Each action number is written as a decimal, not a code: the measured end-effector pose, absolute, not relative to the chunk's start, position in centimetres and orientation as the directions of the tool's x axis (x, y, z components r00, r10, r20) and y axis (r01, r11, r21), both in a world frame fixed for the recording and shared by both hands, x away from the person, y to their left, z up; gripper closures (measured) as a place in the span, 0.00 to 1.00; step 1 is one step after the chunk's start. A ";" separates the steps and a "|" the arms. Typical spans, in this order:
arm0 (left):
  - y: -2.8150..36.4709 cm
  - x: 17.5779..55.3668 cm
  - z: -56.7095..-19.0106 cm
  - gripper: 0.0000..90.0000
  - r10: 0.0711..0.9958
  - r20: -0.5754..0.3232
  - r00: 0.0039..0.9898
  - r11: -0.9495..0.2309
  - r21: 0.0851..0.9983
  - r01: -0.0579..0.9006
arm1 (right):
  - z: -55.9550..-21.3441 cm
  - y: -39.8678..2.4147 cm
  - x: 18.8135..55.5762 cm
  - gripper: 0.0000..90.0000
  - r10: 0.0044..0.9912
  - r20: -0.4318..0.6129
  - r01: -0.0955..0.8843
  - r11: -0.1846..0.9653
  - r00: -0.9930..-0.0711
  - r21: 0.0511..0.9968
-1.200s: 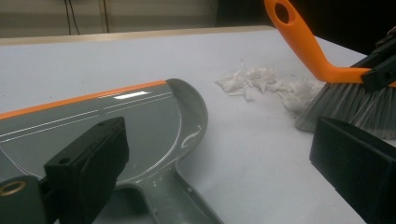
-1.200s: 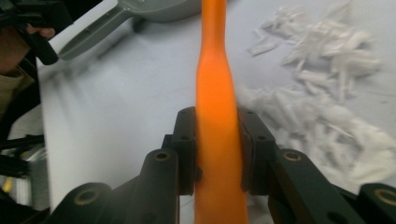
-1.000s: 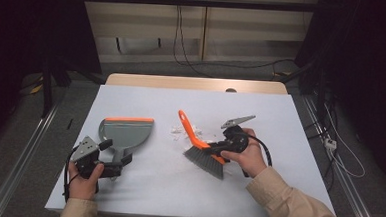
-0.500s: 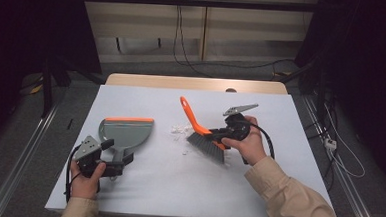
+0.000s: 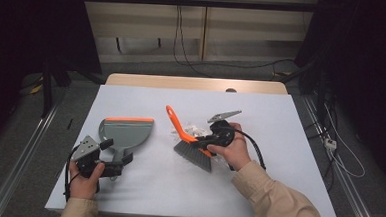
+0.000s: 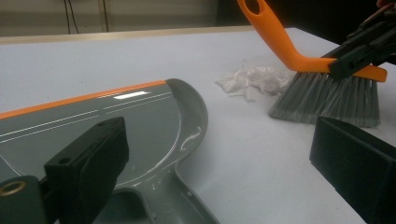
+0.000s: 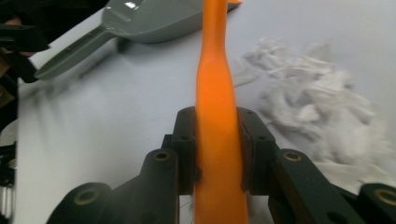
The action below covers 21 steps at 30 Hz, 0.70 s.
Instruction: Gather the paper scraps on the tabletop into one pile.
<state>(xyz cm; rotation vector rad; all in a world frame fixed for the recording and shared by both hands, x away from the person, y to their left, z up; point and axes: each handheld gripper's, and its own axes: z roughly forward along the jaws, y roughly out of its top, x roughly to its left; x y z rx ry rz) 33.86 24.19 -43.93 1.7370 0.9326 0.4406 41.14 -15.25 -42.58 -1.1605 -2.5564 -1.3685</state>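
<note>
Right gripper [image 5: 201, 143]: shut hard on the orange handle of the brush [image 5: 180, 128], with both pads flat against its sides and no gap either way. Seen along those 2 jaws in the right gripper view [image 7: 218, 149], runs the handle [image 7: 215, 84] straight up between them and away ahead. Carries the grey bristles [image 5: 193, 156] just below and outside the jaws, tips down on the white table [image 5: 280, 123]. Wraps the right hand [image 5: 236, 151] around the gripper body behind the jaws.

Ahead of the right jaws and a little to one side of the handle: a heap of white paper scraps [image 7: 317, 107], loose on the table, touching or nearly touching the bristles; cannot tell which. Beyond the jaws, farther off on the other side: the grey dustpan [image 7: 149, 18].

Left gripper [image 5: 115, 159]: jaws spread wide in the left gripper view [image 6: 219, 163], pads not pressing on anything. Straddles the dustpan's narrow handle, low between the 2 jaws, nearer one of them. Ahead of the jaws: the dustpan [image 6: 116, 126] flat on the table, orange-edged lip at the far end. Past the other jaw, well apart: the paper scraps [image 6: 254, 81] and the brush bristles beside them. Holds the gripper from behind with the left hand [image 5: 85, 175].
</note>
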 end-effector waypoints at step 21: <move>24.4 33.9 -43.7 0.05 0.766 -0.153 0.624 -0.115 0.923 0.368 | -40.4 -11.1 43.2 0.79 0.755 0.289 0.602 0.171 -0.588 0.780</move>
